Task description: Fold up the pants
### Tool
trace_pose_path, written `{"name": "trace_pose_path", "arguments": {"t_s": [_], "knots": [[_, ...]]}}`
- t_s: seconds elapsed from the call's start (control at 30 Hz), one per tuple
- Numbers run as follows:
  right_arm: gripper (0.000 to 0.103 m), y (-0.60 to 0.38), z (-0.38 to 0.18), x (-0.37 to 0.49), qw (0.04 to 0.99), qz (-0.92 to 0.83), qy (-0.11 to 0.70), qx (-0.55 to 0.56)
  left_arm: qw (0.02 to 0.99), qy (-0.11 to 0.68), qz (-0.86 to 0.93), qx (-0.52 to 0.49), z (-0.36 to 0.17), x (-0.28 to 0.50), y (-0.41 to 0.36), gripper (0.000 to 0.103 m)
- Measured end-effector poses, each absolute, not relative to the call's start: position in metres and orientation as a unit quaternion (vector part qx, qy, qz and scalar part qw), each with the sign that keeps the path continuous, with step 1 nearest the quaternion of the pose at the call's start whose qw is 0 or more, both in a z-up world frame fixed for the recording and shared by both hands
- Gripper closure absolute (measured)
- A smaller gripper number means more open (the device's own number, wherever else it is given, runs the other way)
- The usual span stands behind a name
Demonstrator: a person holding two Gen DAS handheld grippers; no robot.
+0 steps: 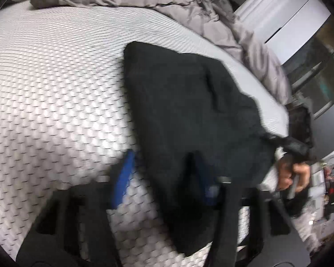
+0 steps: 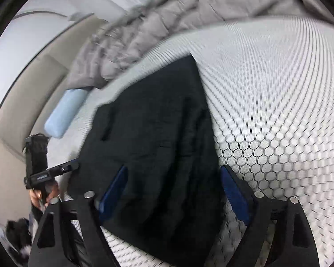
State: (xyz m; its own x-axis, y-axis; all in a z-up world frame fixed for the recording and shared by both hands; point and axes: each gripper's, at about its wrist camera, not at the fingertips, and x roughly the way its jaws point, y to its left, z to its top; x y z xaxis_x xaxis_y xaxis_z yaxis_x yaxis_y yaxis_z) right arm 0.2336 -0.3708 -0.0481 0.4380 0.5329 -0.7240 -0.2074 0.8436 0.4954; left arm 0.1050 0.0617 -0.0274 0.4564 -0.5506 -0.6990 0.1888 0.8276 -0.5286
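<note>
Black pants (image 2: pixel 158 138) spread on the honeycomb-patterned mattress (image 2: pixel 278 115), both grippers over their near edge.

Left gripper (image 1: pixel 164 178) spread wide: one blue pad (image 1: pixel 123 178) over bare mattress beside the fabric, the other behind a raised fold of the pants, nothing visibly pinched. Right gripper (image 2: pixel 173 191) likewise parted, with the cloth lying between and under its blue pads (image 2: pixel 113 191), none of it clamped. Crumpled grey duvet (image 2: pixel 149 37) bunched at the far side of the bed, a pale blue pillow (image 2: pixel 64 113) just beside the pants' far corner.
</note>
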Motion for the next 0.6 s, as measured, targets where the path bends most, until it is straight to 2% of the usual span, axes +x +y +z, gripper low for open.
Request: {"name": "trace_pose_path", "arguments": {"t_s": [0.03, 0.07, 0.13, 0.3, 0.33, 0.47, 0.5, 0.57, 0.6], "knots": [[0.05, -0.367, -0.044, 0.234, 0.831, 0.229, 0.478, 0.168, 0.831, 0.47, -0.216, -0.202, -0.025, 0.107, 0.061, 0.066], [0.058, -0.364, -0.041, 0.232, 0.833, 0.233, 0.474, 0.164, 0.834, 0.469, -0.208, -0.203, -0.023, 0.11, 0.058, 0.066], [0.067, -0.355, -0.029, 0.224, 0.85, 0.226, 0.457, 0.136, 0.849, 0.457, -0.197, -0.175, -0.012, 0.12, 0.049, 0.066], [0.072, -0.341, -0.025, 0.231, 0.871, 0.188, 0.433, 0.136, 0.868, 0.448, -0.165, -0.139, 0.001, 0.157, 0.034, 0.066], [0.071, -0.337, -0.028, 0.236, 0.878, 0.164, 0.432, 0.124, 0.867, 0.451, -0.16, -0.138, 0.0, 0.162, 0.036, 0.066], [0.054, -0.336, -0.034, 0.243, 0.876, 0.15, 0.449, 0.092, 0.877, 0.447, -0.132, -0.116, 0.001, 0.149, 0.03, 0.061], [0.047, -0.342, -0.031, 0.238, 0.874, 0.154, 0.451, 0.09, 0.884, 0.44, -0.124, -0.095, 0.001, 0.14, 0.024, 0.057], [0.027, -0.362, -0.025, 0.22, 0.882, 0.139, 0.444, 0.077, 0.895, 0.426, -0.116, -0.064, 0.001, 0.117, 0.019, 0.051], [0.023, -0.368, -0.023, 0.213, 0.888, 0.124, 0.439, 0.064, 0.899, 0.418, -0.115, -0.054, 0.003, 0.102, 0.019, 0.048]]}}
